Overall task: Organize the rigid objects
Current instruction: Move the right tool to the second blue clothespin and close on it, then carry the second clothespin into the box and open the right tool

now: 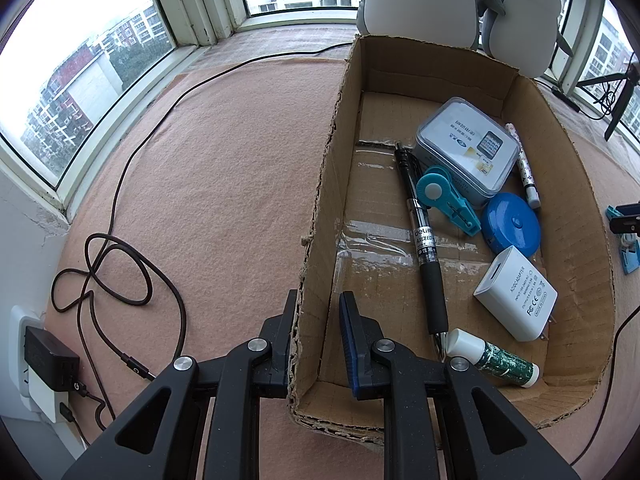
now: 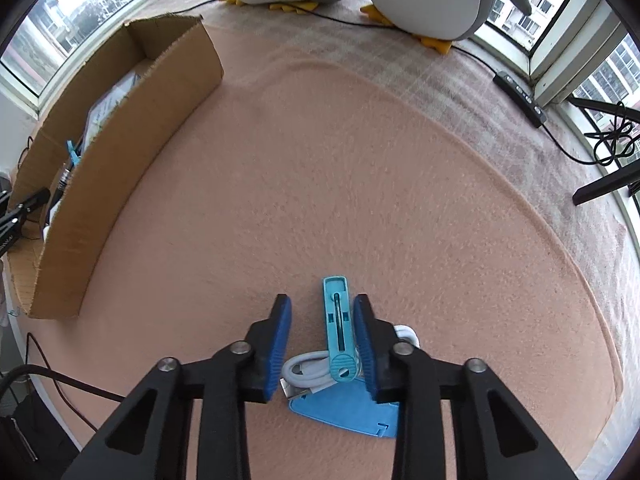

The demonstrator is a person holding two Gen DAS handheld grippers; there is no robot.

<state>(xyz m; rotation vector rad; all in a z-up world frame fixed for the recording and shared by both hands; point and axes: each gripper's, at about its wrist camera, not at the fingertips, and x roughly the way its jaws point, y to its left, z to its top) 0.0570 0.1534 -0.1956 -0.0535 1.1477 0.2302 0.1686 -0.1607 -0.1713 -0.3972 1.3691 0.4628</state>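
- Your left gripper (image 1: pixel 318 316) has its jaws clamped on the near left wall of the cardboard box (image 1: pixel 320 184), low in the left wrist view.
- Your right gripper (image 2: pixel 320 322) has its jaws apart around a light blue clip (image 2: pixel 338 334) at the bottom centre of the right wrist view; the right pad touches the clip, the left stands clear.
- That clip is slim, with a slotted arm and a ribbed round hinge. It lies over a coiled white cable (image 2: pixel 304 372) and a flat blue piece (image 2: pixel 348 410), all on the pink mat (image 2: pixel 320 180).
- Inside the box you have a black pen (image 1: pixel 424 240), a grey tin (image 1: pixel 466 148), a teal clip (image 1: pixel 444 196), a round blue tape measure (image 1: pixel 510 224), a white charger (image 1: pixel 516 294), a patterned pen (image 1: pixel 524 166) and a green-and-white tube (image 1: pixel 494 358).
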